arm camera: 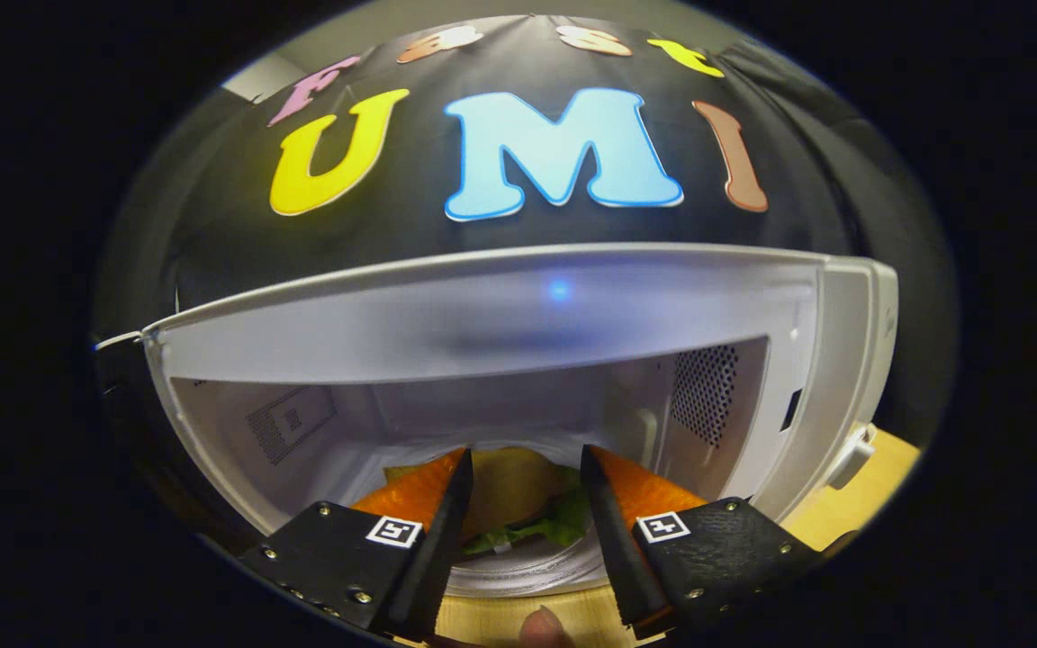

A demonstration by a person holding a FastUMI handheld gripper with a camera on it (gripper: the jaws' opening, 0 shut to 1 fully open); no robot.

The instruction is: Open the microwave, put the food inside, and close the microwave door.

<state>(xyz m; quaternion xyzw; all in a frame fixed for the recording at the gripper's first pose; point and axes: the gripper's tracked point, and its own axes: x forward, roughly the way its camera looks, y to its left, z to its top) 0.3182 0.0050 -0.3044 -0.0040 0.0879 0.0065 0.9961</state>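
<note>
Black cloth backs the pale wooden counter [852, 513], where the white box-shaped microwave [500, 315] stands with its cavity open. The gripper [526, 490] holds its fingers apart, pressing on nothing; between and just beyond them, the bun-and-lettuce food [518, 504] sits on a white plate [527, 571] at the cavity's front edge. Judged released, with open withdrawal room rearward.

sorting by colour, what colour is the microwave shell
White, seen in the gripper view on the microwave.
</note>
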